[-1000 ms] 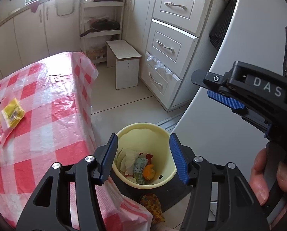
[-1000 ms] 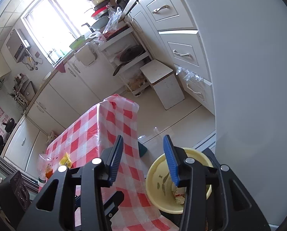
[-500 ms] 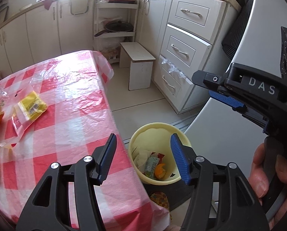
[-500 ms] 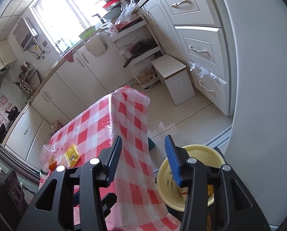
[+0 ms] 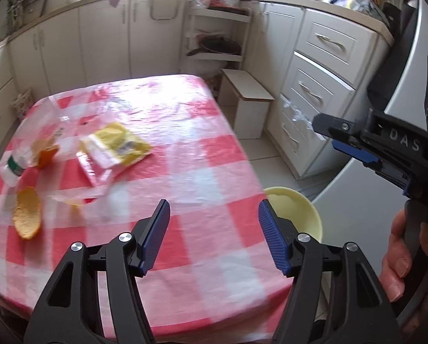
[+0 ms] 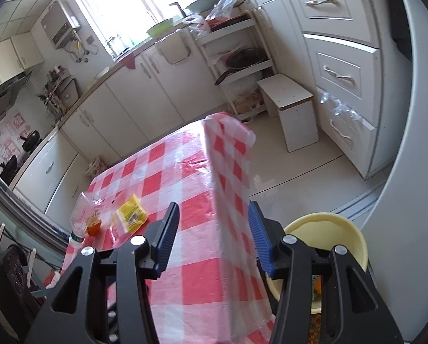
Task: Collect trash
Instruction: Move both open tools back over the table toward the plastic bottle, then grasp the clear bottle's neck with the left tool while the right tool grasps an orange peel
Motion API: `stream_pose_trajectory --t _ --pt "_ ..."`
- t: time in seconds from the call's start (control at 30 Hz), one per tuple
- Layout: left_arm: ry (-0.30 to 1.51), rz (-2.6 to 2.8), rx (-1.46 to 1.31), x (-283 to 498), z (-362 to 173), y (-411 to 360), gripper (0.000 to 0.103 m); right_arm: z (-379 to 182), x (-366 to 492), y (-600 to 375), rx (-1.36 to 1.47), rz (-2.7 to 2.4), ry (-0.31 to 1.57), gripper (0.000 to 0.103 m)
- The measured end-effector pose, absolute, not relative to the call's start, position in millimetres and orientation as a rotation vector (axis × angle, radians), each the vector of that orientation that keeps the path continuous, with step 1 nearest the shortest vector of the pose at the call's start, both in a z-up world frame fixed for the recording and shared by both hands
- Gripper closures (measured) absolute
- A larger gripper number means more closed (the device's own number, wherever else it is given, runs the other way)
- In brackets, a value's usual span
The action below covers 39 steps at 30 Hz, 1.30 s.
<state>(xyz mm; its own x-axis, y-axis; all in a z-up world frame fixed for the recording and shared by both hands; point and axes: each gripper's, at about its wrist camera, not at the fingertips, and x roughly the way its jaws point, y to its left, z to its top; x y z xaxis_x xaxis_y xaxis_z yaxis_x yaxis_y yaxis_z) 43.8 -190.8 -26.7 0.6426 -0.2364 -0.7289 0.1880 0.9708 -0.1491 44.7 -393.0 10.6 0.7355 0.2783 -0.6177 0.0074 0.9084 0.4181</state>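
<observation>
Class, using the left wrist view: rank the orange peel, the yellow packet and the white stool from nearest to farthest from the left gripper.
1. Orange peel: left side of the table, nearest the left gripper.
2. Yellow packet: mid-table, further back.
3. White stool: on the floor beyond the table.

Black grippers (image 5: 212, 236), blue ribbed pads (image 5: 156, 232), silver screws.

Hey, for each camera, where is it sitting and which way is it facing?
Left wrist: rides the left gripper, angled down over the checked table; shows its opening, empty fingers, the right gripper, a hand.
Right wrist: rides the right gripper, facing table and cabinets; fingers opening, empty.
Shared: yellow packet, yellow bin.
</observation>
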Motion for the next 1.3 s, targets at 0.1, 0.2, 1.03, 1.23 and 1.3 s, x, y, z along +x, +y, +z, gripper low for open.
stream_pose_trajectory --t 0.1,0.2,1.03,1.23,1.3 --pt "0.837 -0.191 -0.082 45.9 -25.0 -164.2 0.041 9.8 48.8 -375.3 0.39 0.18 0.748 0.054" --pt "0.832 -0.145 -0.104 46.3 -22.8 -136.2 0.041 9.2 53.0 -355.0 0.365 0.208 0.763 0.052" --pt "0.895 0.225 -0.09 100.4 -13.5 77.7 0.035 -46.1 72.0 -102.6 0.03 0.596 0.972 0.042" --pt "0.976 0.191 0.029 129.6 -43.6 70.9 0.035 -63.1 78.3 -82.6 -0.023 0.589 0.971 0.042" --pt "0.991 0.175 0.083 137.5 -50.9 64.7 0.035 -63.6 76.3 -74.0 -0.07 0.593 0.951 0.042"
